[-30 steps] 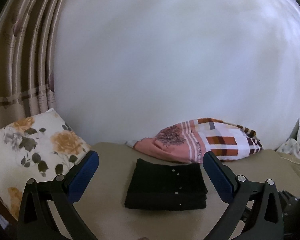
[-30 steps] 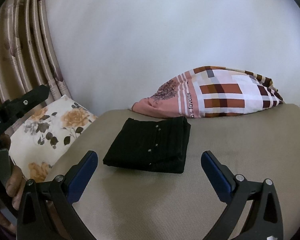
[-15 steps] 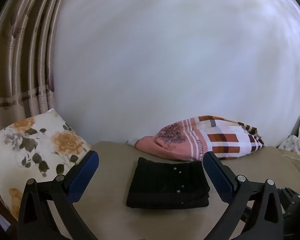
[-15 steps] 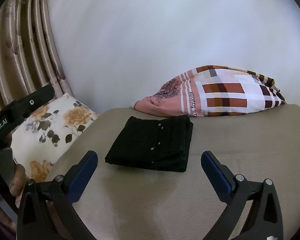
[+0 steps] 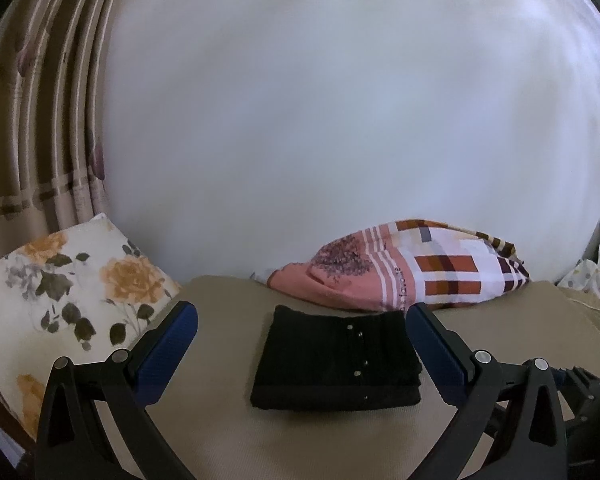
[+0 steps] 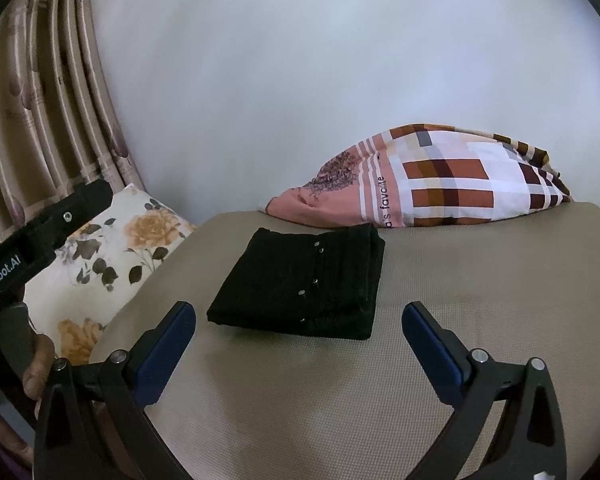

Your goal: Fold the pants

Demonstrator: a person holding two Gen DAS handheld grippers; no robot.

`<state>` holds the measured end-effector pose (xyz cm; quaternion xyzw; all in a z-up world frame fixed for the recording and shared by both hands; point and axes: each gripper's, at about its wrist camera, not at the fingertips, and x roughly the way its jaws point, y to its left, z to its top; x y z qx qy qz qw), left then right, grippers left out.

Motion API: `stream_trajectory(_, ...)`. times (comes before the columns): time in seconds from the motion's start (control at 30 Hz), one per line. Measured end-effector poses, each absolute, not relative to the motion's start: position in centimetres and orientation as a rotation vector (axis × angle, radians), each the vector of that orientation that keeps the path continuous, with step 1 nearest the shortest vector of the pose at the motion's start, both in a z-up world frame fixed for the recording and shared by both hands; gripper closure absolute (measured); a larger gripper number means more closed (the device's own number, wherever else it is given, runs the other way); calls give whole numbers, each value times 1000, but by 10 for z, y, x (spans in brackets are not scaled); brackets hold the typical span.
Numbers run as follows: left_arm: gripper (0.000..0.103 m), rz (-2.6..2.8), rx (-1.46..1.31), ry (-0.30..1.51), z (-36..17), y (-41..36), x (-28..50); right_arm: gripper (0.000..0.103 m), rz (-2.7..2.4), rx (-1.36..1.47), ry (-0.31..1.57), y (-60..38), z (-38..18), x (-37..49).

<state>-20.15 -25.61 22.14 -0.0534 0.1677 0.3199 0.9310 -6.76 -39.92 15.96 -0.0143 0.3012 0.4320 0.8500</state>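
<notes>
Now black pants (image 5: 336, 356) folded on tan mattress (image 6: 480, 280); left gripper (image 5: 302, 324), right gripper (image 6: 298, 322) jaws apart, empty.

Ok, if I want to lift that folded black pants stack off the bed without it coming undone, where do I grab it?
Probably take the folded black pants at the thick near edge, coming in low from the front. The layers lie stacked there in one even band, so the open right gripper could pinch the whole bundle. The right side shows loose layer ends that might splay.
</notes>
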Motion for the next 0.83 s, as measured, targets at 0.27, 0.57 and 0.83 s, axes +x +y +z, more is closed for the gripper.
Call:
stream_trajectory(0.27,0,690,-144,438,199,-242,-189,0,920,-38,671,-397,151,-61)
stream_trajectory(0.57,0,660,-145,521,173,-237,-174,0,926,-47,704,-394,141,-54)
stream_trajectory(0.83,0,667,-136,526,169,-236,-172,0,921,-46,710,-394,138,-51)
